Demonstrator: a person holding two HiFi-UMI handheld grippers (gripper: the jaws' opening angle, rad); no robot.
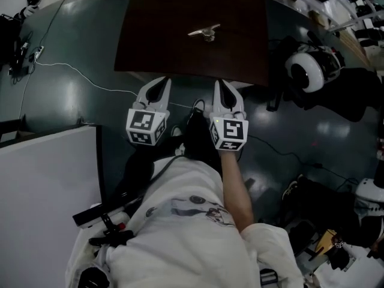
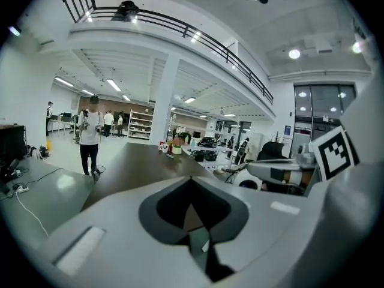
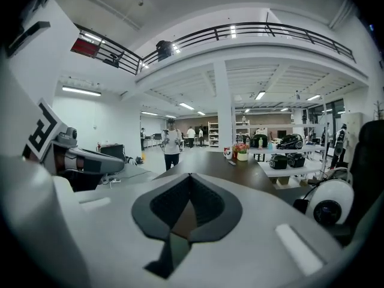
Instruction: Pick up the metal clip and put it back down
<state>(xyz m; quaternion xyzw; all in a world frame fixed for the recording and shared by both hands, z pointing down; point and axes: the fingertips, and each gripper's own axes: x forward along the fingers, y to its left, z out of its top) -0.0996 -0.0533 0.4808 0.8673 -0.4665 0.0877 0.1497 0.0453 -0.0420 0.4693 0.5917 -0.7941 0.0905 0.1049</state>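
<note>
**Clip on table; both grippers closed**

The clip (image 1: 205, 32) is seen lying on the table (image 1: 156, 35), toward its far side. The left gripper (image 1: 157, 81) and right gripper (image 1: 221, 84) are held at the near edge, jaws pressed together, empty.

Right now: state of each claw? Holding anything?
Left claw: closed, empty.
Right claw: closed, empty.
The metal clip lies on the table, away from both.

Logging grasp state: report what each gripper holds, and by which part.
Nothing: left gripper and right gripper are shut, empty; the metal clip lies on the table, apart from both.
</note>
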